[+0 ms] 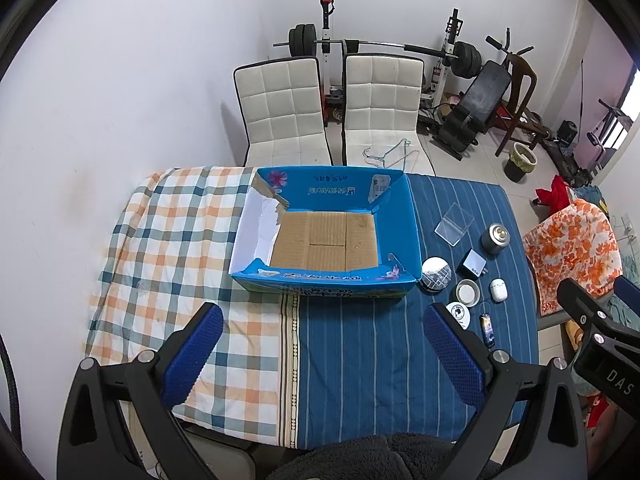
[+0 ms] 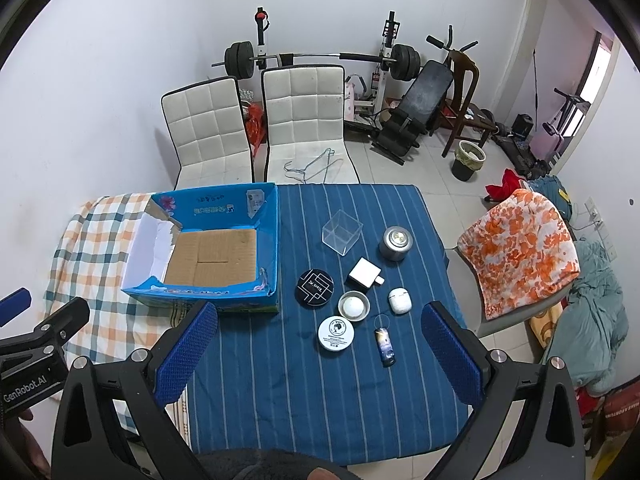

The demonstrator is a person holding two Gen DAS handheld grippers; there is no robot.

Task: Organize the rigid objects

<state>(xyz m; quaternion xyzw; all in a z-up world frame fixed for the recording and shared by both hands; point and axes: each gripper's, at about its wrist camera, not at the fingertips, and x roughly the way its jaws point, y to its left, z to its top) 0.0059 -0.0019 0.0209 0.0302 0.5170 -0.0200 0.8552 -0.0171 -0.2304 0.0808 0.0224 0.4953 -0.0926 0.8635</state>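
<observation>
The left gripper (image 2: pixel 44 344) reads "GenRobot.AI"; the right gripper (image 1: pixel 600 344) shows "DAS".

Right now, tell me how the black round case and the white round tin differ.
The black round case has a dark lid with thin white lines, while the white round tin has a pale lid with a small dark emblem and print. The case lies nearer the blue cardboard box; the tin lies nearer the camera, between the open tool fingers. The case looks slightly wider. Both are flat discs lying lid-up on the blue striped cloth.
</observation>
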